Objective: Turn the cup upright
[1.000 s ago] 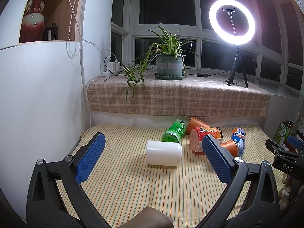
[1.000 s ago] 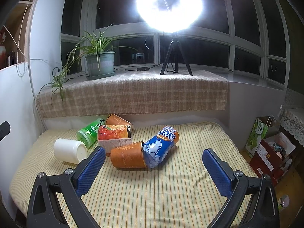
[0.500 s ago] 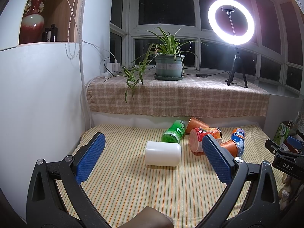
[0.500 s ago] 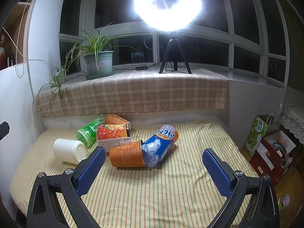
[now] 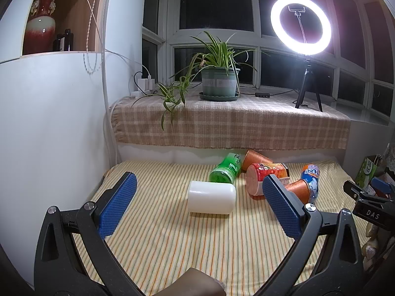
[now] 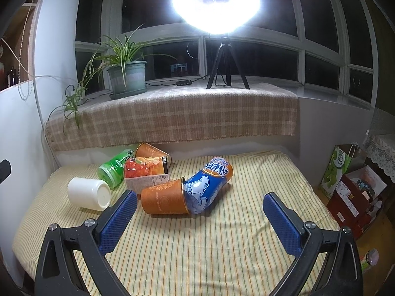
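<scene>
A white cup lies on its side on the striped cloth, also in the right wrist view. An orange paper cup lies on its side with a blue Arctic Ocean can stuck into its mouth; both show in the left wrist view, cup and can. A second orange cup lies behind. My left gripper is open and empty, short of the white cup. My right gripper is open and empty, just short of the orange cup.
A green bottle and a red-orange carton lie among the cups. A potted plant and a ring light on a tripod stand on the checked sill behind. A white cabinet wall is left. Boxes and a bag stand right.
Both views have shifted very slightly; the objects lie as before and both grippers stay open.
</scene>
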Motion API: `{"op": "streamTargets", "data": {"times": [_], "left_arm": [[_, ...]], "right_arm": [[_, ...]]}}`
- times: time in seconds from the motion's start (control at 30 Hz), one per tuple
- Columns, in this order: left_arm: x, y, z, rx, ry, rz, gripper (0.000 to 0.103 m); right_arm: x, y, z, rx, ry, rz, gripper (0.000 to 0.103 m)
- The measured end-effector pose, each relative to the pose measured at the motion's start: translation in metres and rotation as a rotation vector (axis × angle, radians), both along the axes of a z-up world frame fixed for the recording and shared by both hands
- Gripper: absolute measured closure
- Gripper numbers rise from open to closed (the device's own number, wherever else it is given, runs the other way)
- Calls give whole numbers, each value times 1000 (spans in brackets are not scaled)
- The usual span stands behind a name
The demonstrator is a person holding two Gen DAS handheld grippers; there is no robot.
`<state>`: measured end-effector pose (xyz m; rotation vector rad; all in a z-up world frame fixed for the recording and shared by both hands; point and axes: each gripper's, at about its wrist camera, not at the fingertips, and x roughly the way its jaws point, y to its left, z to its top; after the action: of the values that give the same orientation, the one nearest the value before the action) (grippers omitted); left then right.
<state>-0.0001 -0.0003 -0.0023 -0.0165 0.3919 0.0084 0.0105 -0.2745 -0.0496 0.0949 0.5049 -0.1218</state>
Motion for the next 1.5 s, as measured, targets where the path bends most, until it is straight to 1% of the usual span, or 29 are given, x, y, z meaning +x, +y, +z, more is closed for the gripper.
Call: {"op": "streamTargets", "data": {"times": [0.37,0.7,0.83,1.0,1.07,1.13,1.3,1.43,1.5], "left_arm": [[2,4,-6,2,13,3,0],[2,8,-19,15,51,14,0],[1,9,-22,21,64,22,0],[0,11,-26,28,79,31,0],[0,13,-28,29,88,35,0],[0,15,-31,29,97,37,0],[0,19,-36,30,116,45,0],[1,21,-39,27,129,49,0],[1,23,-41,26,135,54,0]], "right_arm": [[20,-10,-11,37,46,7,0],[57,-44,-22,154,111,0,0],[82,-65,-29,254,160,-1,0],[115,-87,-44,343,226,-10,1],[127,-94,-52,383,258,-5,4],[139,-103,-62,444,289,-7,6],[158,-113,-82,557,342,2,10],[174,-114,-98,643,390,6,15],[180,-113,-105,681,407,8,16]]}}
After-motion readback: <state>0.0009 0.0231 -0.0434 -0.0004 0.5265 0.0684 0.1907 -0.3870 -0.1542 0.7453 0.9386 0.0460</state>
